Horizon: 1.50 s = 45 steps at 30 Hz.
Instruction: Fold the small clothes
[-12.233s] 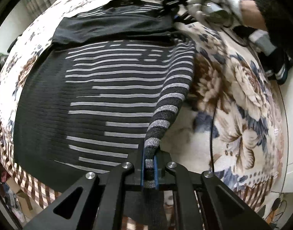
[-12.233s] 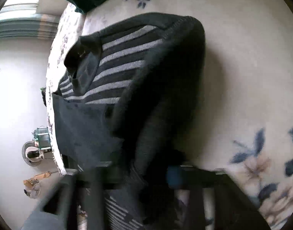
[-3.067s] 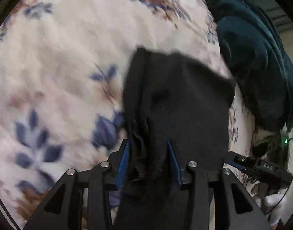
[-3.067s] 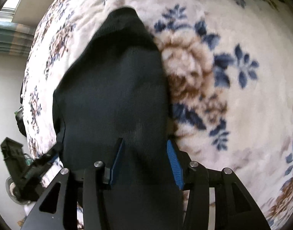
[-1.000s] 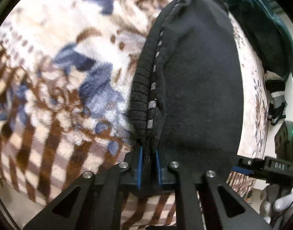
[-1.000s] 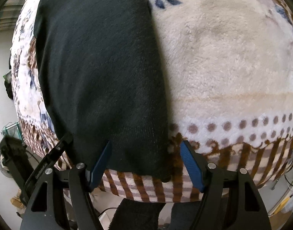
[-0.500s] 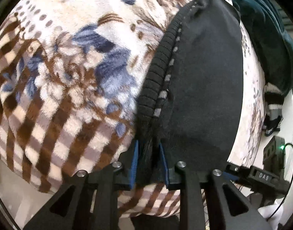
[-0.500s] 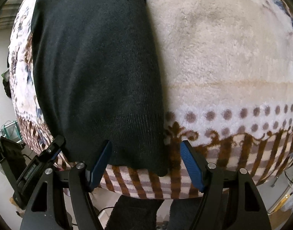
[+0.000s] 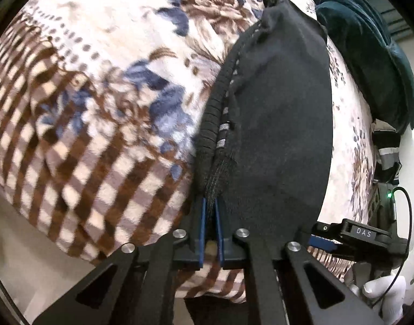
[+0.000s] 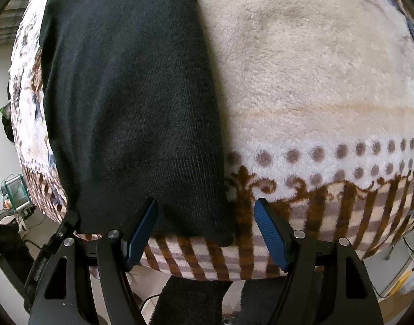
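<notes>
While I clamp left gripper (image 9: pixel 210 216) on sweater (image 9: pixel 277 124) edge, right gripper (image 10: pixel 205 226) gapes unclenched; sweater long axis runs away across blanket (image 9: pixel 98 108)

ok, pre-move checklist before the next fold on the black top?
1. Left claw closed on the folded black top's near corner: ok, fabric pinched between the pads.
2. Right claw gripping the other corner: not ok, jaws stand wide, pads clear of the cloth.
3. Top lying flat on the floral blanket: ok, no big wrinkles visible.
4. Near hem still on the bed: ok, but right at the blanket's edge.
5. Layers aligned at the left edge: cannot tell, striped ribbing peeks out there.
</notes>
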{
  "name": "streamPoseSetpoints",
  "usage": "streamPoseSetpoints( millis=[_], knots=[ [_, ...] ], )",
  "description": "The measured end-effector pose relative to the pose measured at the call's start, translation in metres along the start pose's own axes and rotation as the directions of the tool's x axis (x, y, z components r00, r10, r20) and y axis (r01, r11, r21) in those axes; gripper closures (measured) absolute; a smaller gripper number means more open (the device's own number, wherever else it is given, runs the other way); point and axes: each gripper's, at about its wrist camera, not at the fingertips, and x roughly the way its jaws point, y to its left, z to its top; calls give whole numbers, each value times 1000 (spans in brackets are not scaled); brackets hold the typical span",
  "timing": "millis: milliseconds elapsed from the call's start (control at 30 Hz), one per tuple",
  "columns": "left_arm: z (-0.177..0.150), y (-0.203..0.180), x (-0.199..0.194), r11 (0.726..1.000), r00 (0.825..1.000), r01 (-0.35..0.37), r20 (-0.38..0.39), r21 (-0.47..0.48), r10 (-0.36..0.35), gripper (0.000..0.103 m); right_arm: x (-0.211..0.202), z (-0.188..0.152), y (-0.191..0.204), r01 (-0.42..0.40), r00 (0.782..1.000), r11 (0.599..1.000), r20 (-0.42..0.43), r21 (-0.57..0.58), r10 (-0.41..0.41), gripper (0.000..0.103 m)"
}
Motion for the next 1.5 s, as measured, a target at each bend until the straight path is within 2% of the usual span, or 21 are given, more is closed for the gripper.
streamPoseSetpoints(
  millis=[100,233,267,300,367,400,433,467,500,533,600,733,800,933,1000,1067,1100,1133,1300,1400,1500],
  knots=[
    [0,11,-3,1000,1000,-14,-8,-7,14,99,-3,0,-1,-1,1000,1000,5,-3,1,27],
    [-3,35,18,998,992,-67,-110,-23,64,100,-5,2,-2,-5,1000,1000,-1,-4,5,27],
    [-4,45,25,997,987,-58,-151,-52,50,100,-6,3,-3,-6,1000,1000,-1,-6,6,27],
    [-3,51,24,995,988,-53,-146,-80,41,100,-7,3,-3,-8,1000,1000,-2,-9,8,27],
    [3,54,13,994,995,8,-103,-112,-20,98,-10,5,-4,-23,1000,1000,-1,-4,23,27],
    [10,53,8,993,996,18,-84,-114,-27,93,-13,6,-5,-38,999,999,2,0,38,27],
    [16,52,3,993,997,34,-60,-113,-41,76,-15,6,-6,-50,999,999,5,-2,50,27],
    [20,49,1,991,996,70,-40,-110,-74,64,-17,7,-7,-55,998,999,10,-4,55,27],
    [25,46,-1,990,996,89,-19,-106,-91,48,-20,8,-9,-60,998,998,17,-6,61,27],
    [29,42,-2,992,997,76,-1,-104,-77,47,-22,10,-11,-73,997,997,23,-10,73,27],
    [38,30,-2,986,990,143,21,-89,-142,47,-26,12,-14,-83,996,996,34,-10,83,27],
    [49,-1,8,992,992,125,19,9,-125,47,-26,13,-18,-74,997,997,29,-11,74,27],
    [52,-18,25,996,997,73,-15,51,-72,49,-26,11,-19,-68,997,998,25,-7,68,27],
    [52,-22,41,994,997,72,-29,85,-70,49,-20,7,-21,-74,997,997,20,4,74,27],
    [52,-22,48,994,997,64,-40,84,-61,53,-18,4,-19,-73,997,997,23,4,73,27],
    [51,-20,50,995,998,56,-36,85,-53,65,-16,3,-18,-71,997,997,22,4,70,27],
    [52,-21,51,995,998,49,-38,85,-46,78,-15,2,-19,-73,997,997,22,10,73,27],
    [51,-17,52,996,998,48,-44,80,-45,81,-15,3,-20,-76,997,997,24,15,75,27],
    [47,-1,60,996,992,85,-99,29,-82,80,-13,6,-25,-80,997,996,19,26,79,27],
    [45,-7,48,996,996,67,-61,57,-64,100,-13,9,-25,-79,997,997,15,22,79,27],
    [41,-7,21,996,998,60,16,70,-61,100,-14,10,-22,-75,997,997,17,15,74,27]
  ],
)
